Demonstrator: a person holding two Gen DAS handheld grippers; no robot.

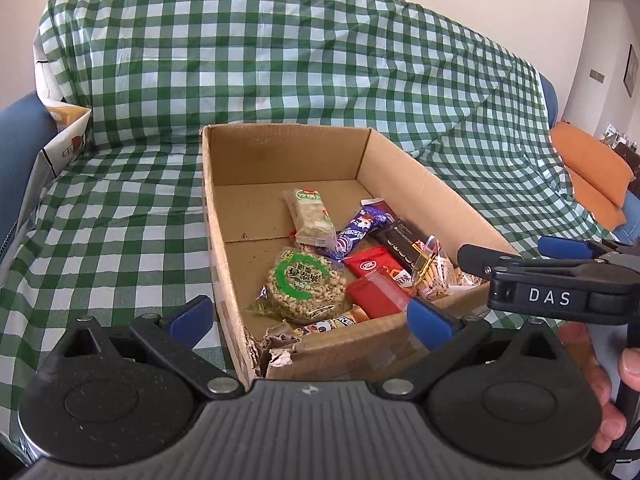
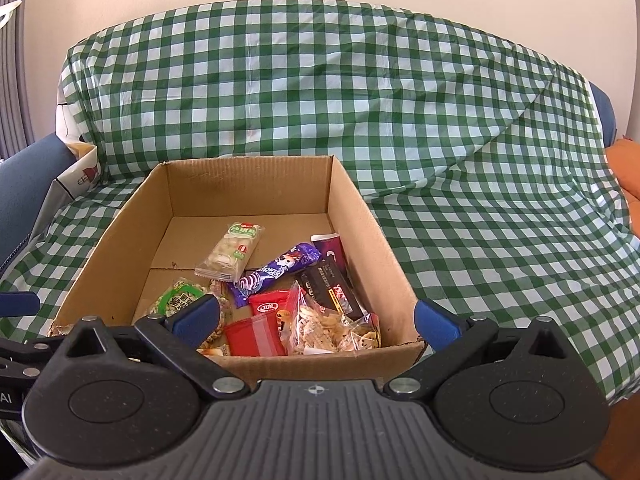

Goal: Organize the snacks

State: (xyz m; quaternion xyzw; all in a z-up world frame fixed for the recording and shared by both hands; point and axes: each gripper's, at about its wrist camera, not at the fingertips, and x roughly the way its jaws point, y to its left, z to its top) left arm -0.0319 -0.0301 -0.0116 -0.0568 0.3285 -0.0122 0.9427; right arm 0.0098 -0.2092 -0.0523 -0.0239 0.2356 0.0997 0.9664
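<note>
Left wrist view: my left gripper (image 1: 310, 318) open, empty, before cardboard box (image 1: 416, 174).
Right gripper (image 2: 316, 318): open, empty.
Snacks: round green pack (image 1: 304, 282) near box's front-left corner.

cover: green-white checked cloth (image 1: 280, 60) draped over blue sofa (image 1: 20, 140)
side: orange cushion (image 1: 592, 168), paper bag (image 1: 68, 144)

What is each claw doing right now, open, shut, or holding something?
Left claw: open, holding nothing, above the brown cardboard box.
Right claw: open, holding nothing.
</note>
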